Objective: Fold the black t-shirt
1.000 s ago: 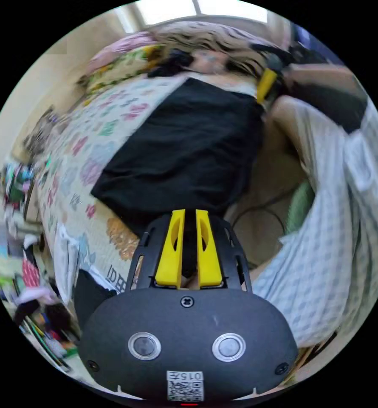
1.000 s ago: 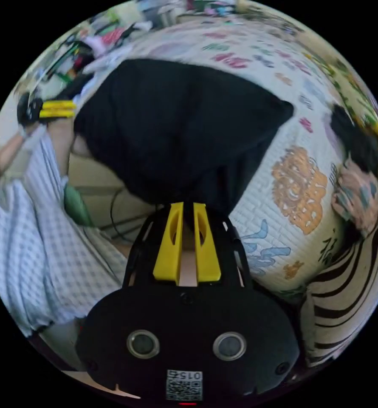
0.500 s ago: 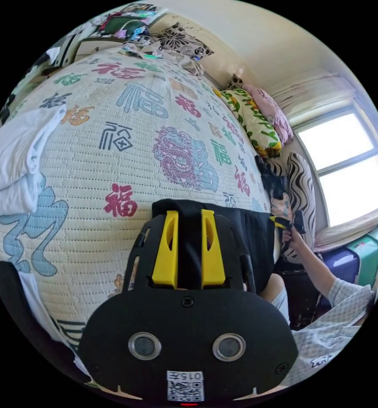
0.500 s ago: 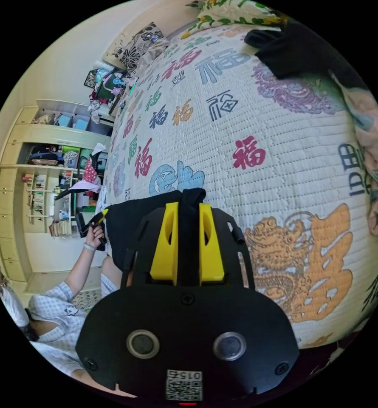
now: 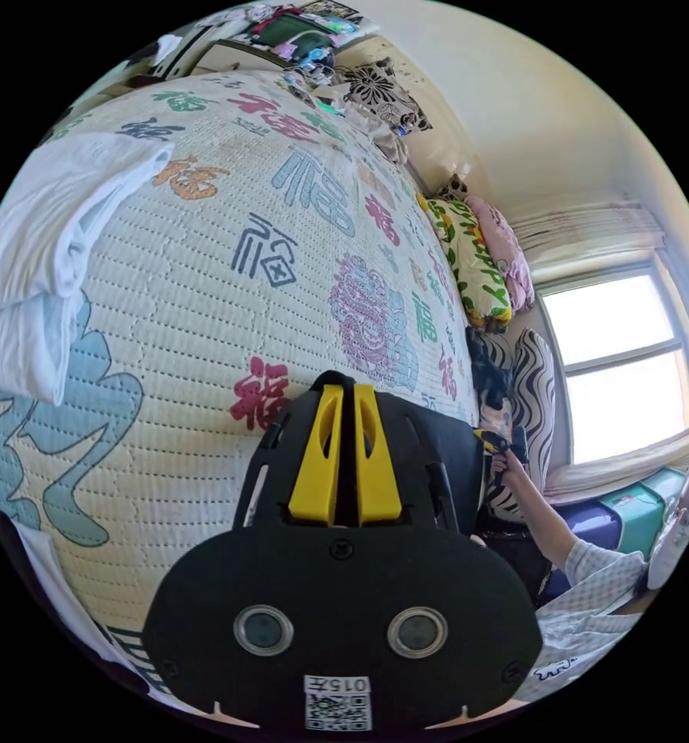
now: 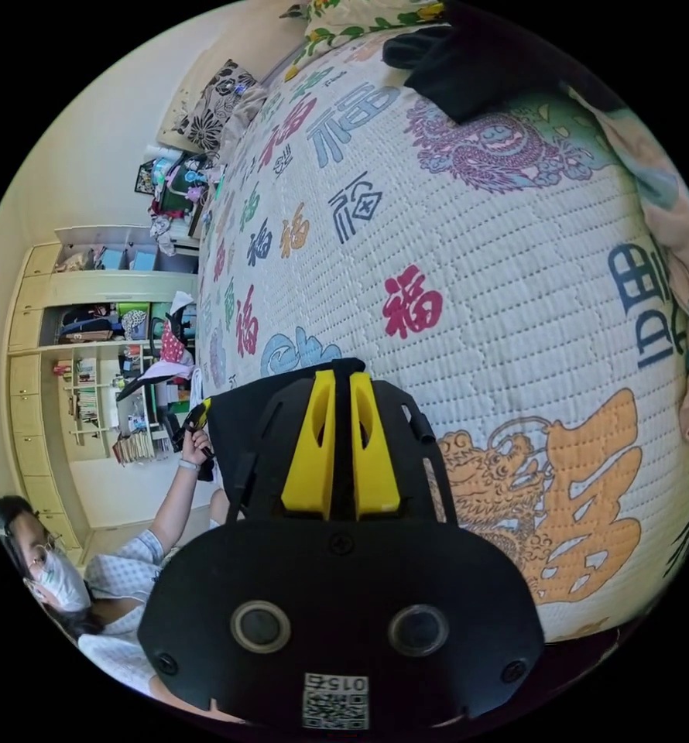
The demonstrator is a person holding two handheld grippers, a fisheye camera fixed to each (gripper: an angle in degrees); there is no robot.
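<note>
we pinch shirt (image 5: pixel 453 457) edge in left gripper (image 5: pixel 343 402), jaws closed, black cloth between them. right gripper (image 6: pixel 335 391) likewise clamps black cloth at its corner. shirt lies low along near edge of quilt (image 5: pixel 205 309), stretched between our two grippers. we judge step as laying shirt flat on bed before folding. next move calls for lowering both corners evenly, keeping edge taut, then letting go. farther off: white cloth (image 5: pixel 42 248), dark garment (image 6: pixel 468 70), pillows (image 5: pixel 476 255), window (image 5: pixel 623 364).

Open quilted printed bedspread (image 5: pixel 205 309) is seen ahead; it's hemmed in by folded white cloth (image 5: pixel 42 255) left, crumpled black garment (image 6: pixel 468 70) far.
</note>
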